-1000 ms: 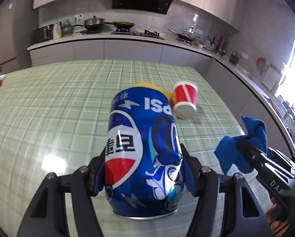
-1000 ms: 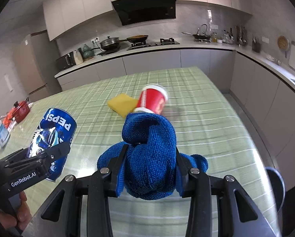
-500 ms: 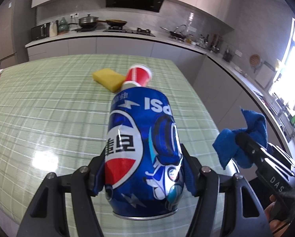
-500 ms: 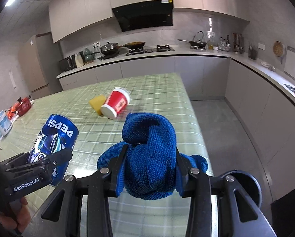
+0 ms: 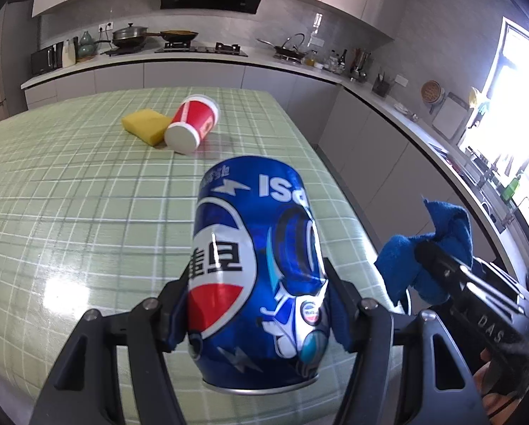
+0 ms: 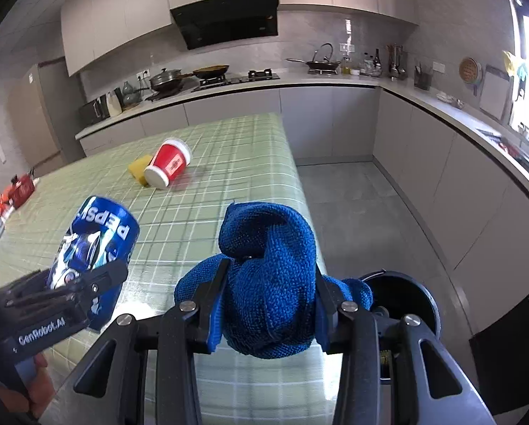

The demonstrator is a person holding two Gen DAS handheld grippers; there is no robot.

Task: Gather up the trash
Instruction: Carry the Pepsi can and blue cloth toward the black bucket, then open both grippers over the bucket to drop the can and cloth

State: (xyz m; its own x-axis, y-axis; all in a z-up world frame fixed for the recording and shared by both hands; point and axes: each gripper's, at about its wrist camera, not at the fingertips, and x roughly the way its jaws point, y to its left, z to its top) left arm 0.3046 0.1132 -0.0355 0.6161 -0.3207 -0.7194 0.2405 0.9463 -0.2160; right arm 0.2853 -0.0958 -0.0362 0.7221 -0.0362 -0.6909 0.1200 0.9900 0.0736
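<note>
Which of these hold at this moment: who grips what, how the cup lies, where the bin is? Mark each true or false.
1. The left hand-held gripper grips the Pepsi can. True.
2. The right hand-held gripper is empty. False: it clamps a blue cloth.
3. The red paper cup stands upright. False: it lies on its side beside the yellow sponge.
4. A dark bin sits on the floor by the table edge. True.

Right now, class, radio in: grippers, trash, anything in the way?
Left gripper shut on Pepsi can. Right gripper shut on blue cloth. Red cup on its side on table. Bin below, unobstructed.
</note>
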